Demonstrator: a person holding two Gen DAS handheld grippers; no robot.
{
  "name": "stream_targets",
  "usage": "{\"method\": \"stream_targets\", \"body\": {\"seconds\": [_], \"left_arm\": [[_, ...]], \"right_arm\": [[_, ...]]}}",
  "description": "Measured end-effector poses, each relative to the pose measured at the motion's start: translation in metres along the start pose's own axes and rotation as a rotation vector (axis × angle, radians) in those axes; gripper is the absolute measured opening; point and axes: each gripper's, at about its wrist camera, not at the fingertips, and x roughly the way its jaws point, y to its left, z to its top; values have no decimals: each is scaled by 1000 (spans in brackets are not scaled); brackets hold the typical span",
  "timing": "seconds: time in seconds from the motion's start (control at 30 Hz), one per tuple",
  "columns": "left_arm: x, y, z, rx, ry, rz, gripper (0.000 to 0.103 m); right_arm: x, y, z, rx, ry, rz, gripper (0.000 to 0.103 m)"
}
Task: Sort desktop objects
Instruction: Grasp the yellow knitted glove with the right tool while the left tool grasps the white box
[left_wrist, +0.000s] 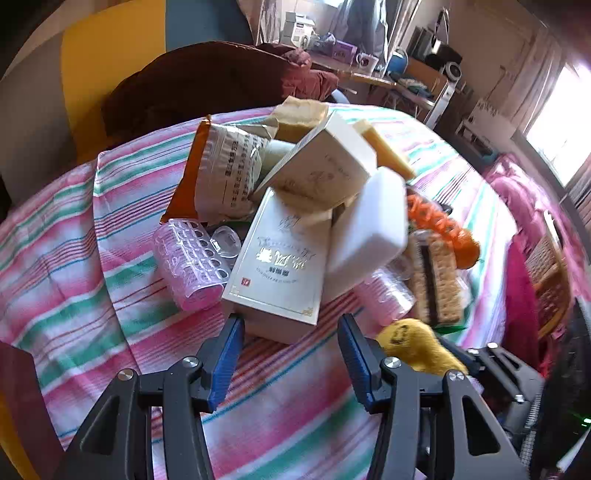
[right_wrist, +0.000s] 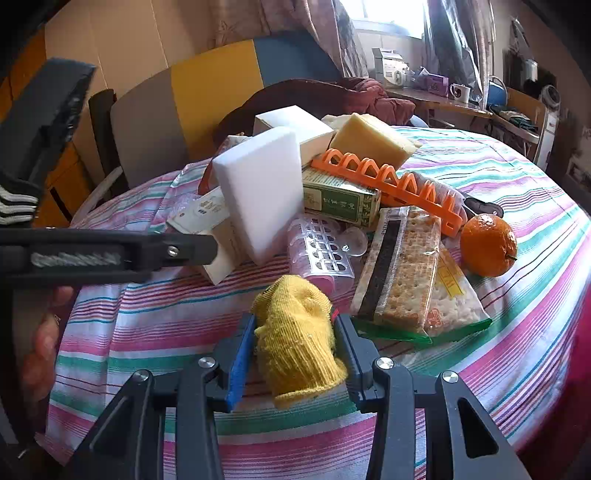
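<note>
A heap of objects lies on the striped tablecloth (left_wrist: 92, 258). My left gripper (left_wrist: 290, 325) is open and empty, its fingers just short of a white and gold box (left_wrist: 277, 266). A pink hair roller (left_wrist: 190, 258) lies left of the box and a white foam block (left_wrist: 369, 229) leans on its right. My right gripper (right_wrist: 295, 325) is shut on a yellow knitted cloth (right_wrist: 299, 343), which also shows in the left wrist view (left_wrist: 417, 343). The left gripper's finger (right_wrist: 110, 251) reaches in from the left of the right wrist view.
The heap also holds a cracker pack (right_wrist: 402, 273), an orange (right_wrist: 487, 240), an orange plastic rack (right_wrist: 388, 184), a green box (right_wrist: 340, 199), a yellow sponge (right_wrist: 369, 140) and a snack bag (left_wrist: 225, 170). A chair with dark red cloth (left_wrist: 207, 81) stands behind the table.
</note>
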Motion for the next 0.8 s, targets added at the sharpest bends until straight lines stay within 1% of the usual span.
{"method": "stream_targets", "body": {"seconds": [0.2, 0.23, 0.3, 0.37, 0.4, 0.5, 0.63, 0.73, 0.8], "left_arm": [[4, -2, 0, -2, -13, 10, 51], [2, -2, -2, 0, -19, 26, 51], [-2, -4, -3, 17, -36, 87, 52], [-4, -6, -2, 55, -55, 162, 53], [-4, -7, -1, 75, -57, 182, 54], [-5, -9, 1, 119, -59, 179, 56], [-1, -11, 8, 168, -63, 197, 56], [9, -13, 13, 185, -51, 191, 58], [14, -12, 14, 176, -40, 175, 58]], "right_arm": [[0, -2, 0, 5, 8, 0, 44], [0, -2, 1, 8, 10, 2, 44], [0, -4, 1, 17, 14, 9, 45], [1, -7, 2, 28, 19, 15, 46], [1, -7, 2, 31, 21, 18, 47], [2, -7, 3, 26, 24, 21, 48], [3, -7, 3, 21, 28, 20, 50], [5, -10, 3, 31, 30, 27, 51], [6, -11, 3, 34, 32, 30, 51]]}}
